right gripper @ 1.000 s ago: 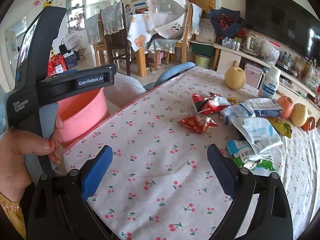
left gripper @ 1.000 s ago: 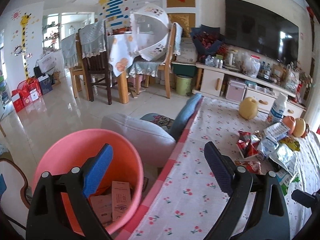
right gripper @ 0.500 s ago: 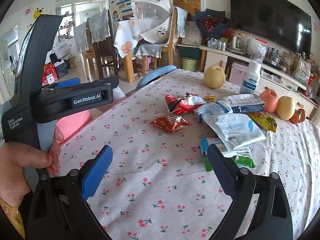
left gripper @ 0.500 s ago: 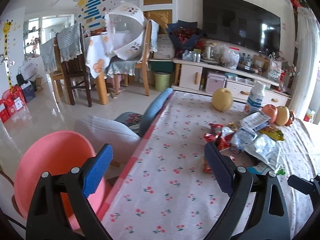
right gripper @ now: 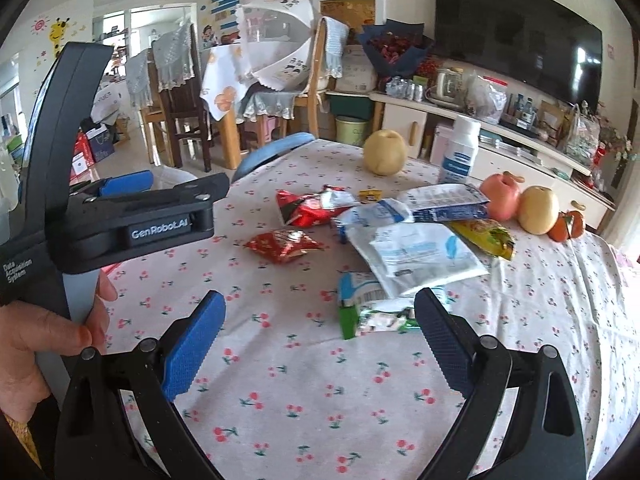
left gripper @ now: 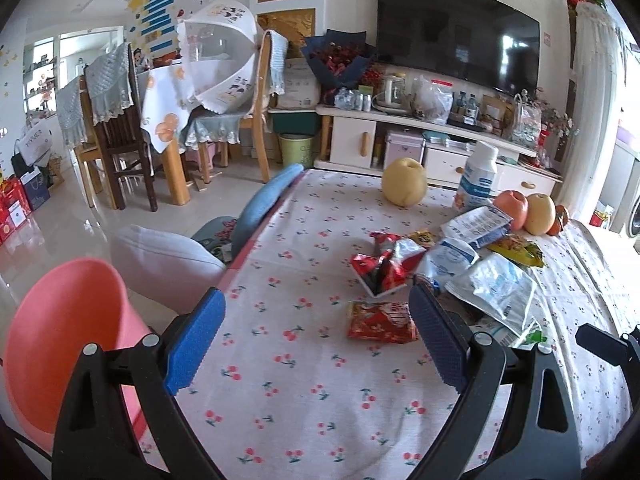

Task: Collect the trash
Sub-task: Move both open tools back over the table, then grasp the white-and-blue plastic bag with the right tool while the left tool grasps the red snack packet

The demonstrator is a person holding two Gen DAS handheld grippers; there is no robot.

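A heap of wrappers lies on the cherry-print tablecloth (left gripper: 304,368). A small red snack packet (left gripper: 380,322) lies nearest, just ahead of my left gripper (left gripper: 316,344), which is open and empty. Behind it are a torn red wrapper (left gripper: 384,268) and white plastic bags (left gripper: 492,288). My right gripper (right gripper: 316,344) is open and empty above the cloth; a green and white wrapper (right gripper: 368,314) lies just ahead of it, with the red packet (right gripper: 284,245) and a white bag (right gripper: 416,258) beyond. A pink bin (left gripper: 60,344) stands on the floor left of the table.
A yellow pear (left gripper: 404,182), a white bottle (left gripper: 476,182), an apple (left gripper: 512,208) and another pear (left gripper: 540,208) stand at the table's far side. A grey cushion (left gripper: 168,264) and blue chair back (left gripper: 268,200) are by the left edge. The left gripper's body (right gripper: 132,220) fills the right view's left.
My left gripper has swung right from over the pink bin to over the table, toward the red packet. My right gripper has moved closer to the wrappers.
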